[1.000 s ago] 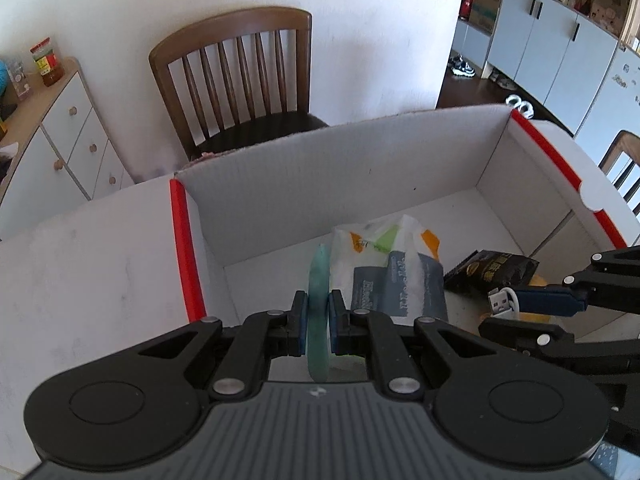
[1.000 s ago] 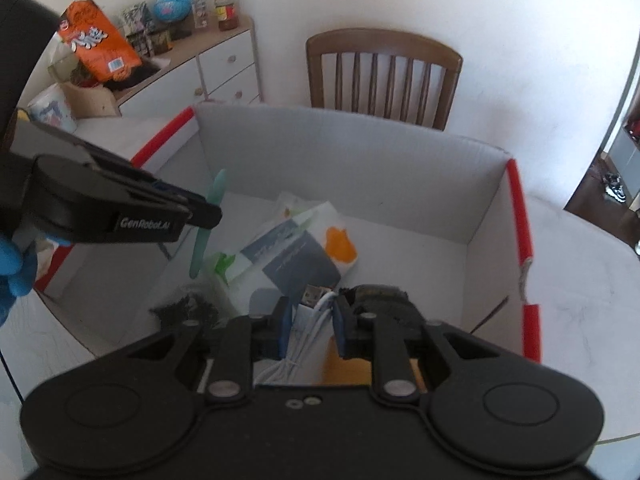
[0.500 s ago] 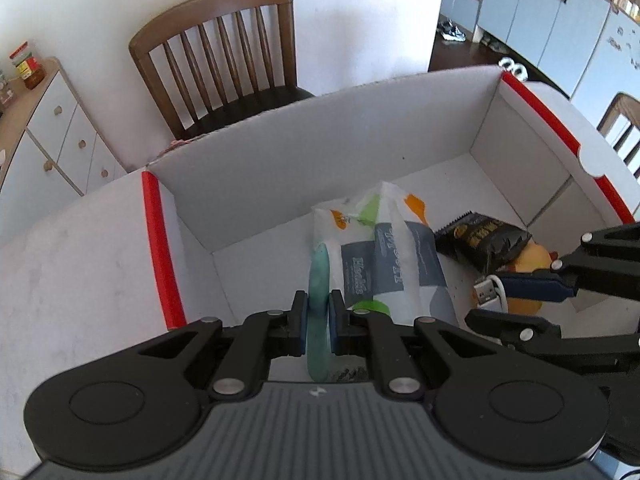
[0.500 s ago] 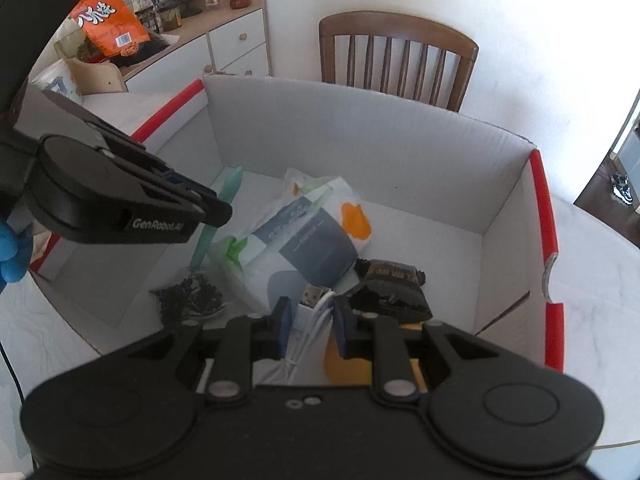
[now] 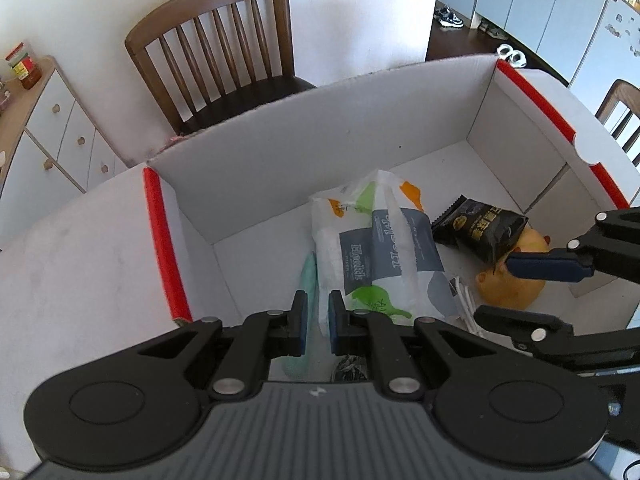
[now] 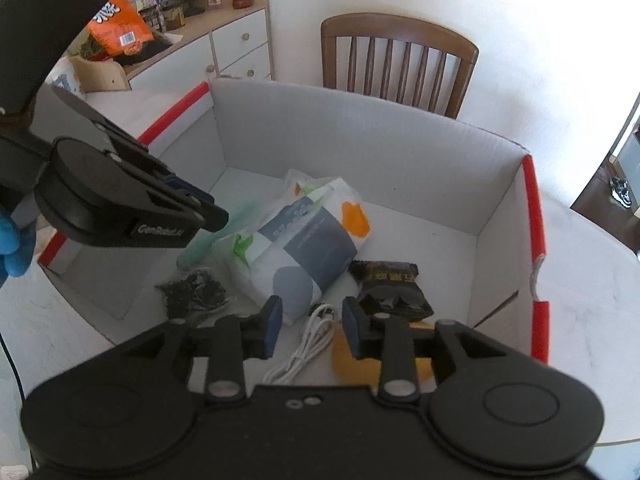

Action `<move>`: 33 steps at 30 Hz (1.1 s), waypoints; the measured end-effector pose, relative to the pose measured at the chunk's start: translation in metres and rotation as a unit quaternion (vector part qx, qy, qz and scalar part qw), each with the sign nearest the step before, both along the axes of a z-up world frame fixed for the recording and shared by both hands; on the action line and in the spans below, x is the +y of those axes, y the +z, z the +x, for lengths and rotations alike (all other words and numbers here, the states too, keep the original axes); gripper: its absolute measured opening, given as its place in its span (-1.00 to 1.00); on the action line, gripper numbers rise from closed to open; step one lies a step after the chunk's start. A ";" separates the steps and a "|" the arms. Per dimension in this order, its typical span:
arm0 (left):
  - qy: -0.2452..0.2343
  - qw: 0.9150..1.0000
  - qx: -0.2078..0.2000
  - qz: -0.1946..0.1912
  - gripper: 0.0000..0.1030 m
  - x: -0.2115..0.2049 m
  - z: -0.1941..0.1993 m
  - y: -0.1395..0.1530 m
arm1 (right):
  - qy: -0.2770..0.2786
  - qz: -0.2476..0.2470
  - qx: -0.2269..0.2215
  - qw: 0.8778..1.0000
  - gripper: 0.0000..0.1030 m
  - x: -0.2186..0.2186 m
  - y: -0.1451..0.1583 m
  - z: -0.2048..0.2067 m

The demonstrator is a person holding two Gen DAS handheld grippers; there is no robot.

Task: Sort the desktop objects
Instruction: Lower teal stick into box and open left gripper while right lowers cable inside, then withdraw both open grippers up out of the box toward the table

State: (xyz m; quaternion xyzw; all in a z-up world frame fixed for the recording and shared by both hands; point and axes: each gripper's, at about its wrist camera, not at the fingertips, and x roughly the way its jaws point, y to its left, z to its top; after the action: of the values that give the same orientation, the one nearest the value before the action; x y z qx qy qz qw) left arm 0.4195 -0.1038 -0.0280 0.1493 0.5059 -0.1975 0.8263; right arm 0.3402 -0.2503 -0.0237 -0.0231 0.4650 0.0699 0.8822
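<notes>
**Both tools spread above the sorting box**

The pale green flat piece (image 5: 307, 276) lies on the floor of the white box (image 5: 280, 168), just left of the printed white bag (image 5: 380, 256), touching its side. It is thin, smooth and long; its long axis runs from the near wall toward the far wall, and in the right wrist view it (image 6: 208, 236) is blurred. The white USB cable (image 6: 308, 340) lies loosely coiled on the box floor just right of the bag, its plug end pointing toward the far wall. Further right of the bag sit a black snack packet (image 6: 390, 292) and, under it, an orange-yellow rounded object (image 5: 516, 280). A clump of dark bits (image 6: 194, 290) lies near the bag's near-left corner.

The left tool (image 5: 318, 320) hangs over the green piece with its fingers parted, holding nothing. The right tool (image 6: 310, 320) hangs above the cable, fingers spread wide and empty. Both tilt down into the box, which rests on a white tabletop (image 5: 72, 264).
</notes>
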 end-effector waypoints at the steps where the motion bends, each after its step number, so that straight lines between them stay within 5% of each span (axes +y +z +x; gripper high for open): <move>1: 0.003 1.000 -0.002 0.000 -0.82 0.001 -0.001 0.001 | -0.001 0.002 -0.001 1.000 -0.27 -0.001 0.002 -0.001; 18: -0.009 0.999 -0.025 -0.032 -0.74 0.012 -0.029 0.034 | -0.013 0.014 -0.027 0.999 -0.14 -0.007 0.031 -0.028; 20: -0.010 0.999 -0.031 -0.035 -0.56 0.013 -0.033 0.038 | -0.015 0.015 -0.031 0.999 0.00 -0.006 0.035 -0.032; 24: -0.010 0.998 -0.038 -0.050 0.33 0.016 -0.042 0.045 | -0.017 0.022 -0.041 0.999 0.21 -0.006 0.042 -0.039; 27: -0.008 0.997 -0.040 -0.060 0.41 0.018 -0.047 0.048 | -0.015 0.017 -0.048 0.999 0.28 -0.004 0.047 -0.045; 29: -0.009 0.997 -0.046 -0.059 0.69 0.019 -0.051 0.050 | -0.017 0.016 -0.049 0.999 0.31 -0.004 0.049 -0.049; 33: -0.015 0.997 -0.054 -0.062 0.92 0.019 -0.058 0.053 | -0.024 0.014 -0.055 0.998 0.40 -0.005 0.052 -0.056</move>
State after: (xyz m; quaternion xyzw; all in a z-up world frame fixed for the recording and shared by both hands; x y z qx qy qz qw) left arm 0.3619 -0.0849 0.0253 0.1160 0.4450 -0.2326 0.8570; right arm 0.2844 -0.2556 0.0285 -0.0038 0.4152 0.0540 0.9081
